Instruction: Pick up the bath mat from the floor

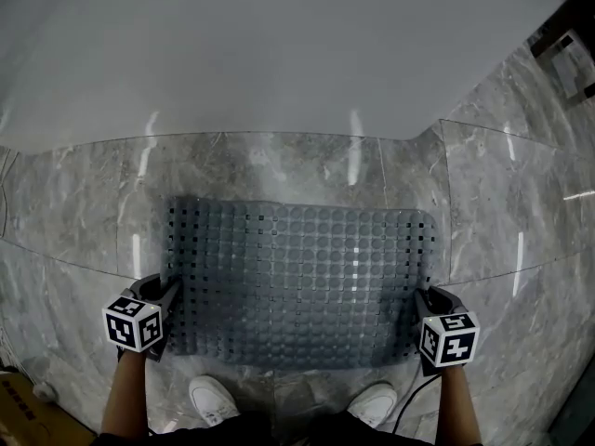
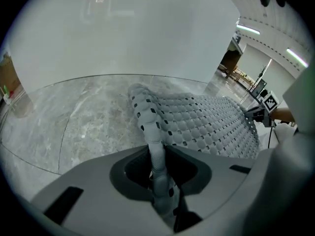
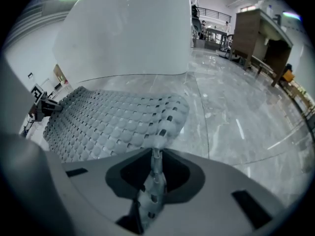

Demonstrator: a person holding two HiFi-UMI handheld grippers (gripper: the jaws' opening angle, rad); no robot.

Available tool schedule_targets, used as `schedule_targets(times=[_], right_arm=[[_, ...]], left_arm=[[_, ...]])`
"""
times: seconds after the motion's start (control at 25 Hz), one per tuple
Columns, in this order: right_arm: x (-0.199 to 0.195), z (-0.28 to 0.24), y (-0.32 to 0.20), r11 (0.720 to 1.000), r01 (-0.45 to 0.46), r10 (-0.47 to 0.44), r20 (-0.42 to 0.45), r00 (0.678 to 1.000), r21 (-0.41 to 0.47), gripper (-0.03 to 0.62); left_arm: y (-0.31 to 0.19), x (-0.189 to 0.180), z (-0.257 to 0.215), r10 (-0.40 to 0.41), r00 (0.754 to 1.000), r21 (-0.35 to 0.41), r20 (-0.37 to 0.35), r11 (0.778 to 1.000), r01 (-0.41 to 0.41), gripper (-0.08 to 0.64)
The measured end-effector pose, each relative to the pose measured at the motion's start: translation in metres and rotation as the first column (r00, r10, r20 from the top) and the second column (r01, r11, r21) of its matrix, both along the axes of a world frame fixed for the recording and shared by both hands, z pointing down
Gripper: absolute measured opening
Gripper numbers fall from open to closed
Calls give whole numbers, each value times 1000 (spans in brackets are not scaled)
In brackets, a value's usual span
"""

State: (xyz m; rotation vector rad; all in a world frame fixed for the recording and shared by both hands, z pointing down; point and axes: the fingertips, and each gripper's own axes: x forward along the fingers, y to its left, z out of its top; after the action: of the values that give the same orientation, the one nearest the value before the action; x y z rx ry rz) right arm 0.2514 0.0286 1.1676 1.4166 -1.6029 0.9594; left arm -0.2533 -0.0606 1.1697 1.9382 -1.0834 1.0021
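Grasp step done, lift not yet started. Bath mat (image 1: 297, 277) lies spread on the grey marble floor (image 1: 74, 212), long side across. Left gripper (image 1: 160, 307) is at the mat's near left corner, right gripper (image 1: 430, 316) at its near right corner.

In the left gripper view the left gripper (image 2: 157, 176) has its jaws pinching the mat's edge (image 2: 147, 117), which stands up between them. In the right gripper view the right gripper (image 3: 155, 181) does the same, with a thin fold of mat (image 3: 165, 127) clamped between the jaws. The rest of the mat looks to be on the floor.

Next move, as a judgement: raise both grippers together and level, keeping the pinch tight. The mat is floppy and perforated, so it will likely sag in the middle, and it may cling to the floor.

Around the mat:
- white wall (image 1: 279, 45) just beyond the far edge
- two white shoes (image 1: 216, 400) just behind the near edge, close enough to mind
- a cable (image 1: 409, 407) near the right gripper
- a cardboard box (image 1: 23, 407) off the near left corner

Nothing lies on top of the mat
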Motion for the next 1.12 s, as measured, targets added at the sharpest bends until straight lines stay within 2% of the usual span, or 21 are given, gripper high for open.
schedule_targets(times=[0.24, 0.44, 0.76, 0.92, 1.12], right_arm=[[-17, -51, -3, 996, 60, -58, -28, 998, 72, 67], [-37, -144, -6, 988, 117, -111, -66, 992, 102, 64], [-36, -360, -38, 968, 144, -120, -127, 985, 203, 64], [-38, -488, -61, 946, 143, -104, -147, 984, 290, 64], [-41, -659, -68, 915, 158, -95, -181, 979, 371, 64]], left_arm=[[2, 14, -54, 21, 1000, 59, -21, 998, -20, 67], [6, 38, -147, 37, 998, 83, -50, 996, -33, 61], [-20, 51, -360, 36, 998, 180, -47, 983, -27, 58], [-42, 54, -490, 2, 998, 266, -68, 964, 16, 58], [-40, 51, -661, -21, 996, 340, -87, 939, 49, 58]])
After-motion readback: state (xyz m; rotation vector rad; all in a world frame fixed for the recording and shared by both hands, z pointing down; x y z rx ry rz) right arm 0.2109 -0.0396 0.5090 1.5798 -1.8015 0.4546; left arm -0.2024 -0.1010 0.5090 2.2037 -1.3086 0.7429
